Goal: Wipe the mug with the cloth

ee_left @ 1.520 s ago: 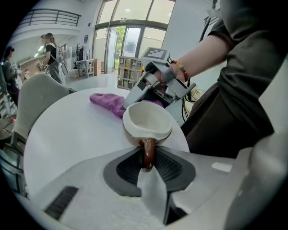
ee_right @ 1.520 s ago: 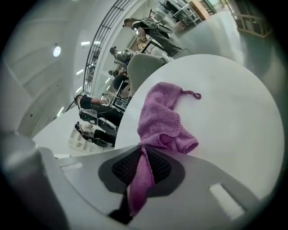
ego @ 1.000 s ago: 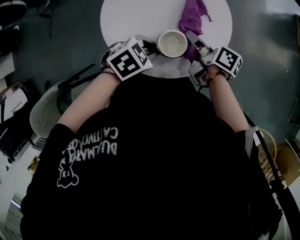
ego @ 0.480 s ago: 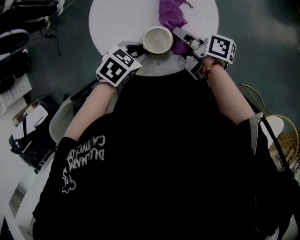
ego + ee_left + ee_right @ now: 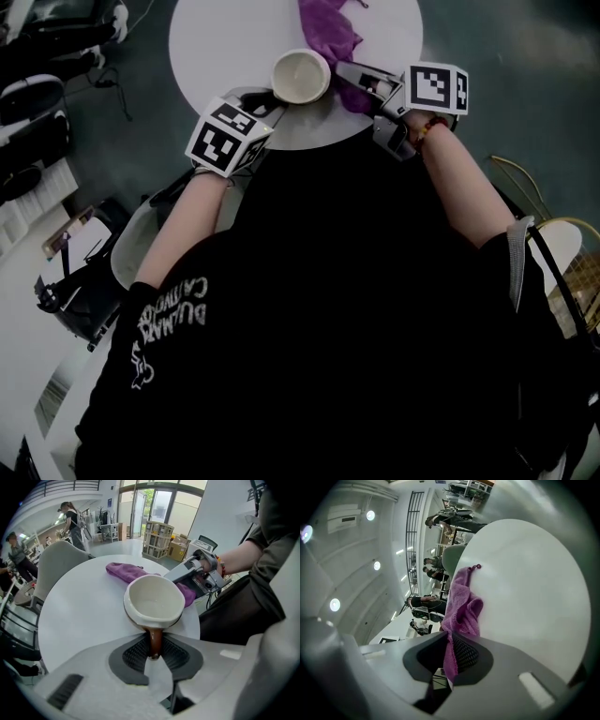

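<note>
The left gripper has its jaws pressed onto the brown handle of the mug. The mug's cream bowl sits just ahead of the pads, mouth up, over the near part of the round white table. I cannot tell whether it rests on the top or hangs just above it. Beyond the mug and to its right, the right gripper pinches a fold of the purple cloth. From those jaws the rest of the cloth trails away across the tabletop, passing close behind the mug.
</note>
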### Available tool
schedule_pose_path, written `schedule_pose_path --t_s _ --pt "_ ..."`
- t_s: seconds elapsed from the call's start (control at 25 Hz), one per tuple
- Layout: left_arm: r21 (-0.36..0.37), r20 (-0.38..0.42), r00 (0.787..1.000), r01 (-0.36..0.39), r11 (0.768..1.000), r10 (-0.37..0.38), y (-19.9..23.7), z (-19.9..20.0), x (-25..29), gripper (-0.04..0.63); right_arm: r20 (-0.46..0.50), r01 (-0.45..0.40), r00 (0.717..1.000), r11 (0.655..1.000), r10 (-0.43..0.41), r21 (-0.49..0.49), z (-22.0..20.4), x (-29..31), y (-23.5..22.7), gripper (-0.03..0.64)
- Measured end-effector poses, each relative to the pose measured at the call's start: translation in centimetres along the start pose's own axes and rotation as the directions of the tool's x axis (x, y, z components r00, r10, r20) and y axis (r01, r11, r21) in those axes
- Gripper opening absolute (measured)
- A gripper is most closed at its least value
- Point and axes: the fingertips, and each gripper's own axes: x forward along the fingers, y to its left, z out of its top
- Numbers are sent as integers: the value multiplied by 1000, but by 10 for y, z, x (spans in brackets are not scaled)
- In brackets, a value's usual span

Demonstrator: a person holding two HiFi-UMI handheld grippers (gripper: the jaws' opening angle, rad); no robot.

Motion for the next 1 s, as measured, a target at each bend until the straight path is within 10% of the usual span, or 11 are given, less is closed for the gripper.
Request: schedule_pose_path --t_s 0.32,0.56,1.0 --pt "-18 -26 1000 -6 1000 6 0 -7 -3 61 -149 10 988 982 -39 -187 -22 2 15 17" --pt "-23 -37 999 -3 1000 2 -10 -4 1 61 -215 35 967 905 -138 -425 -38 -10 15 28" --pt "-45 -39 999 -14 999 12 -13 -3 3 60 -320 42 918 859 -235 -510 -65 -10 10 27"
